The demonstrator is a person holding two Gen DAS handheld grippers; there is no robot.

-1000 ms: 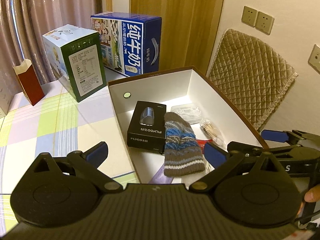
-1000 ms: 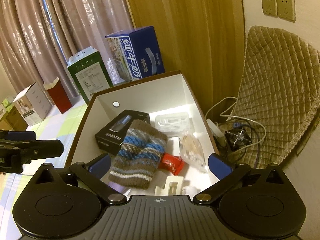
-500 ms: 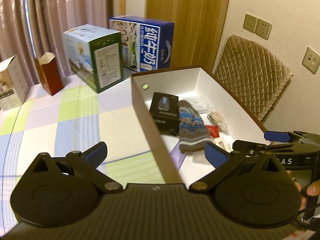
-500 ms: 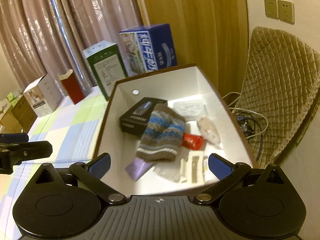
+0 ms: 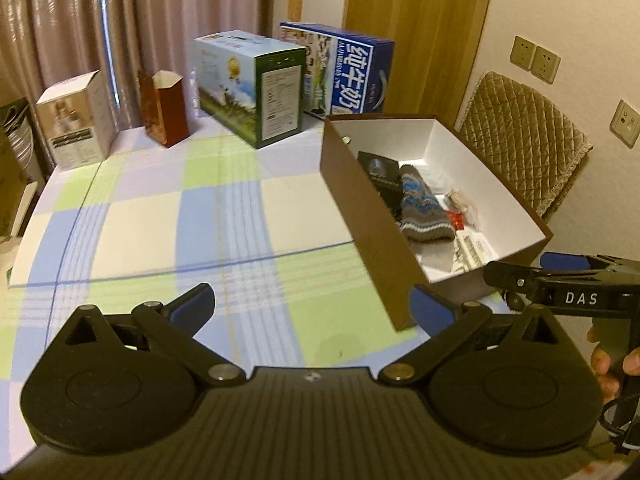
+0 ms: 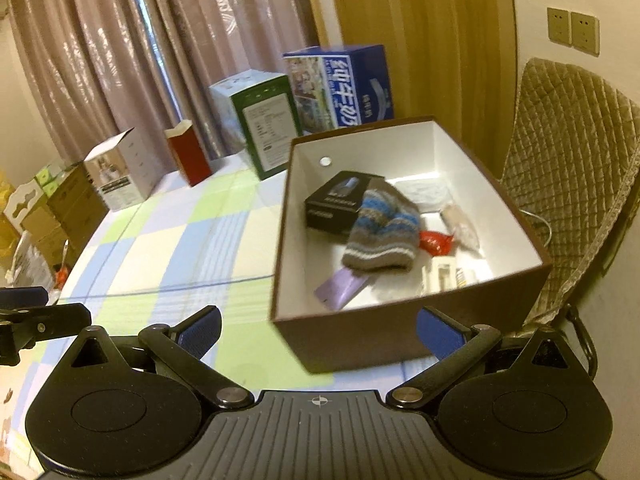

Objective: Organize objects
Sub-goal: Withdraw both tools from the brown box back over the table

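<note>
A brown box with a white inside (image 5: 372, 216) (image 6: 400, 340) stands on the checked table near its right edge. In it lie a striped knit hat (image 5: 424, 210) (image 6: 380, 232), a black carton (image 5: 378, 172) (image 6: 340, 198), a red wrapper (image 6: 434, 242), a purple card (image 6: 340, 286) and small packets. My left gripper (image 5: 314, 306) is open and empty, over the table just in front of the box's near corner. My right gripper (image 6: 318, 326) is open and empty, facing the box's front wall. The right gripper also shows at the right of the left wrist view.
Along the table's far side stand a blue milk carton (image 5: 340, 74), a green box (image 5: 256, 88), a red-brown paper carton (image 5: 164, 110) and a white box (image 5: 74, 120). A quilted chair back (image 6: 572, 168) stands right of the box. Curtains hang behind. Cardboard boxes (image 6: 44, 208) sit left of the table.
Both grippers have drawn back from over the box toward the near side of the table; the box's contents have not moved. Both stayed open.
</note>
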